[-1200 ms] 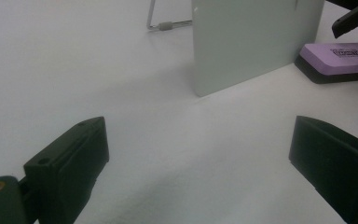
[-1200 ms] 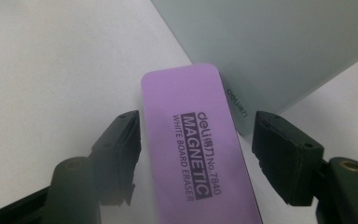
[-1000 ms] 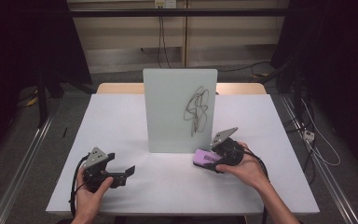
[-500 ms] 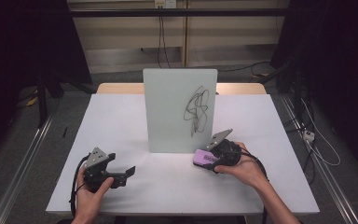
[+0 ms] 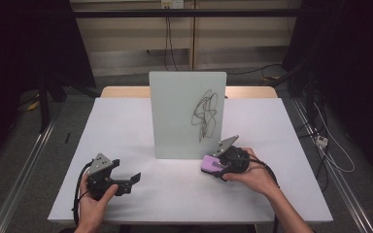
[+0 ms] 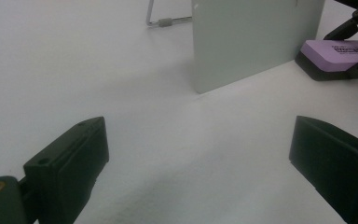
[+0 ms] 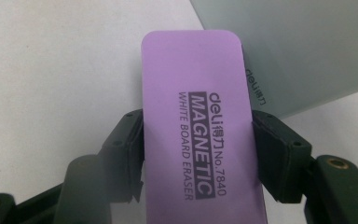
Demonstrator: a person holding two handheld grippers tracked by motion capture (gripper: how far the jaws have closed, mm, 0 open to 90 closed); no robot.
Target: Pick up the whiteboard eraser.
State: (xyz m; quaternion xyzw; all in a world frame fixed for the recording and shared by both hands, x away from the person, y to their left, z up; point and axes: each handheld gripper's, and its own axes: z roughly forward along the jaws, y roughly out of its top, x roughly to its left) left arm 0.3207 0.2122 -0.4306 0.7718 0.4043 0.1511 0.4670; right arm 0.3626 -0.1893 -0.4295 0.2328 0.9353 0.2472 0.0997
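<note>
The purple whiteboard eraser lies on the white worktop just in front of the upright whiteboard, below its black scribble. The right tongs have just been closing and now clamp its long sides. The left tongs rest well apart, jaws spread and empty

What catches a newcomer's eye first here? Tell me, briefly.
The upright whiteboard at the table's middle, with a black scribble on its right half. Just in front of its lower right corner, the right gripper is clamped on the sides of a purple whiteboard eraser. The left gripper rests open near the table's front left.
</note>
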